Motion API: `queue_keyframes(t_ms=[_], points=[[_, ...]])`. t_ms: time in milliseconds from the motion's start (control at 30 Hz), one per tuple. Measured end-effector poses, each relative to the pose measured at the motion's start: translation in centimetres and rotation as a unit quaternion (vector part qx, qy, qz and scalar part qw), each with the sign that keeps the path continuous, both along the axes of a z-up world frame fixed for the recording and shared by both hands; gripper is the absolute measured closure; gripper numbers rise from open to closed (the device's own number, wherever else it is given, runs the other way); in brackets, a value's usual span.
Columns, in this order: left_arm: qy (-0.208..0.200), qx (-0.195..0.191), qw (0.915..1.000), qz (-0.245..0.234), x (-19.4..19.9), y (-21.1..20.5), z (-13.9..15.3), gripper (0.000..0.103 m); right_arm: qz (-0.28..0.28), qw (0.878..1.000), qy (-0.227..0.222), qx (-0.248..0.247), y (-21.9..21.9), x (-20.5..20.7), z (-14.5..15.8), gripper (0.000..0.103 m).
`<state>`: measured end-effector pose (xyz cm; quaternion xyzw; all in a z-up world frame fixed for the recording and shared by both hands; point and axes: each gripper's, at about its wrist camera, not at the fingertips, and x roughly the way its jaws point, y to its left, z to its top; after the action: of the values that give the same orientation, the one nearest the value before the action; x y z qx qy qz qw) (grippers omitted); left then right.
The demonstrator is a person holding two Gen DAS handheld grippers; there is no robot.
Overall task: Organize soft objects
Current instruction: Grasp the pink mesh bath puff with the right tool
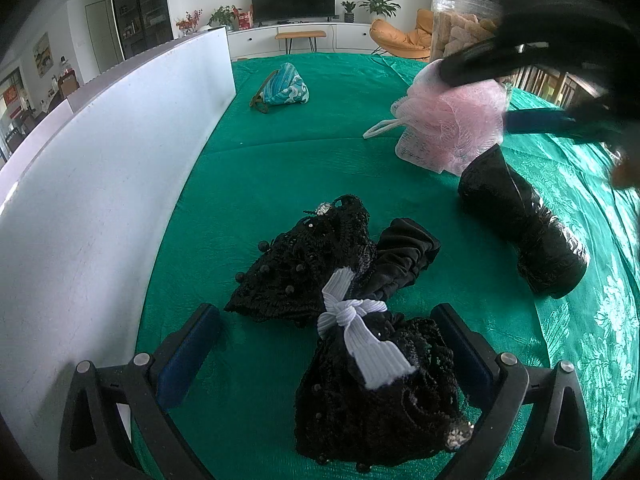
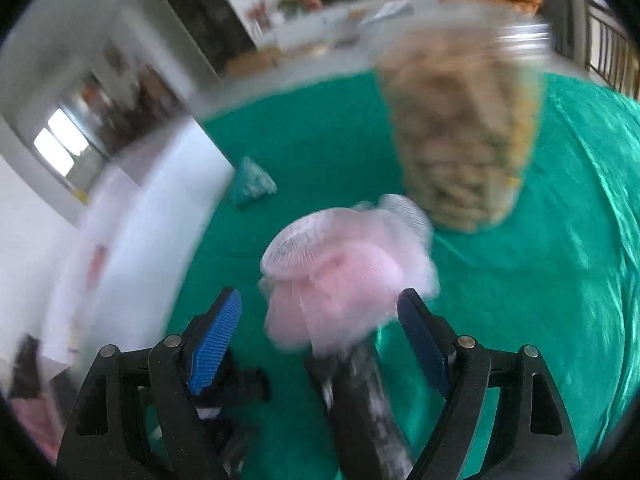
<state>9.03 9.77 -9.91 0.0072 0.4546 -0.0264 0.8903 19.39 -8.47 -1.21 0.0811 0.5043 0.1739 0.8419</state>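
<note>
A pink mesh bath sponge (image 1: 456,120) lies on the green cloth; in the right wrist view (image 2: 344,276) it sits just ahead of and between the fingers. My right gripper (image 2: 320,312) is open around it, apart from it, and shows as a dark blur in the left wrist view (image 1: 504,92). A black lace bundle tied with a white band (image 1: 360,320) lies between the fingers of my left gripper (image 1: 324,328), which is open. A black shiny roll (image 1: 520,224) lies to the right; it also shows in the right wrist view (image 2: 360,408).
A white board (image 1: 100,168) stands along the left. A teal patterned pouch (image 1: 286,88) lies far back. A clear jar of beige pieces (image 2: 464,128) stands behind the sponge. The green cloth (image 1: 280,168) covers the table.
</note>
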Motion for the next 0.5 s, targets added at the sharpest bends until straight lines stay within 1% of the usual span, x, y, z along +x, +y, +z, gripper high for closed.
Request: queue_keyframes(t_ms=[33, 67, 100, 133, 167, 233, 267, 367, 433, 500], points=[[0.000, 0.000, 1.0000, 0.000, 0.0, 0.0, 0.0, 0.000, 0.000, 0.999, 0.023, -0.023, 0.9, 1.0, -1.2, 0.023], [0.000, 0.000, 1.0000, 0.000, 0.0, 0.0, 0.0, 0.000, -0.005, 0.999, 0.027, -0.032, 1.1, 1.4, -1.7, 0.030], [0.000, 0.000, 1.0000, 0.000, 0.0, 0.0, 0.0, 0.000, -0.010, 0.999, 0.022, -0.033, 0.9, 1.4, -1.8, 0.068], [0.000, 0.000, 1.0000, 0.000, 0.0, 0.0, 0.0, 0.000, -0.017, 0.999, 0.017, -0.026, 0.5, 1.2, -1.7, 0.068], [0.000, 0.000, 1.0000, 0.000, 0.0, 0.0, 0.0, 0.000, -0.023, 1.000, 0.009, -0.004, -0.5, 0.5, -1.3, 0.068], [0.000, 0.000, 1.0000, 0.000, 0.0, 0.0, 0.0, 0.000, -0.032, 0.999, -0.022, 0.015, -2.5, -1.2, 0.2, 0.068], [0.000, 0.000, 1.0000, 0.001, 0.1, -0.1, 0.0, 0.000, -0.032, 0.998, -0.047, 0.018, -3.9, -2.6, 1.5, 0.068], [0.000, 0.000, 1.0000, 0.001, 0.1, -0.1, 0.0, 0.000, -0.041, 0.995, -0.091, 0.001, -8.0, -6.2, 4.0, 0.066], [0.000, 0.000, 1.0000, 0.001, 0.1, -0.1, 0.0, 0.000, -0.050, 0.994, -0.092, -0.006, -10.7, -8.4, 4.0, 0.064], [0.000, 0.000, 1.0000, 0.001, 0.1, -0.1, 0.0, 0.000, -0.065, 0.994, -0.085, -0.021, -13.2, -10.7, 2.7, 0.061]])
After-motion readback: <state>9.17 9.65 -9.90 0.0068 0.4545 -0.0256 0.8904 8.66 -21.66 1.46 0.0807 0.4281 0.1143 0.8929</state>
